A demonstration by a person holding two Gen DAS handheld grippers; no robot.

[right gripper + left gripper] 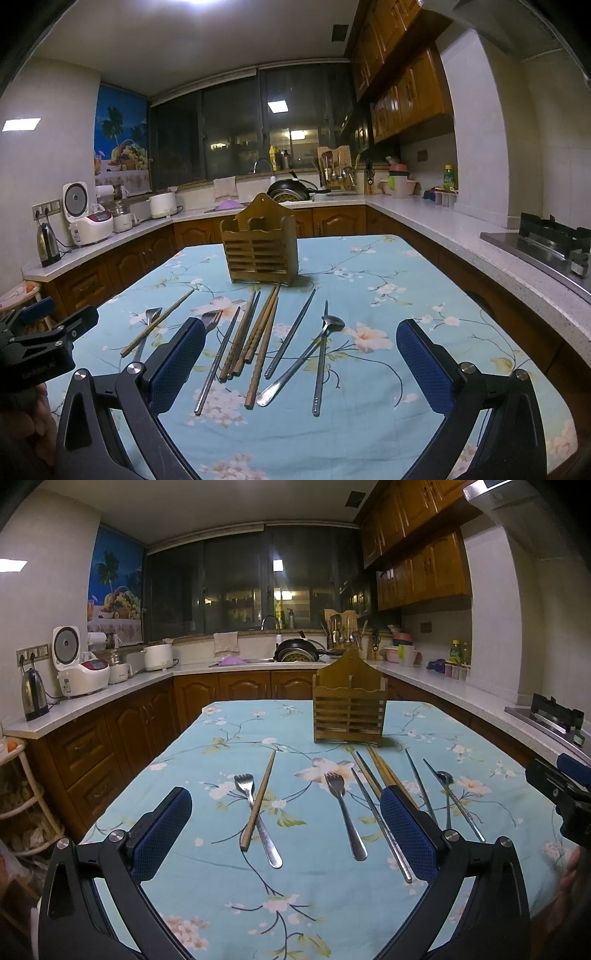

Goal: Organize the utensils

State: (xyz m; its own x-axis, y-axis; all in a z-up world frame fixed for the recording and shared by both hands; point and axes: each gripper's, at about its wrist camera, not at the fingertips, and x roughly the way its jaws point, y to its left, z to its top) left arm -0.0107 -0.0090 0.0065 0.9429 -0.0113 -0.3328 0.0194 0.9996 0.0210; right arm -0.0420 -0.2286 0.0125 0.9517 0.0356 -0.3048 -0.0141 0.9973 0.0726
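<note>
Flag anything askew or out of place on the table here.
The wooden utensil holder looks empty, and the cutlery lies loose. One wooden chopstick lies across a fork, apart from the other chopsticks. A spoon crosses a metal chopstick. Nothing looks spilled or damaged.

Only readable-ish text: small pale print on black body of left tool (35, 354), seen at left edge of right wrist view. Looks like "GenRobot.AI" but blurry, not fully sure. Rice cooker (83, 672) on counter has label patch on front, too small to read. Bottles by window and green bottle (448, 177) on right counter have labels, all illegible. Nothing readable in left wrist view.
</note>
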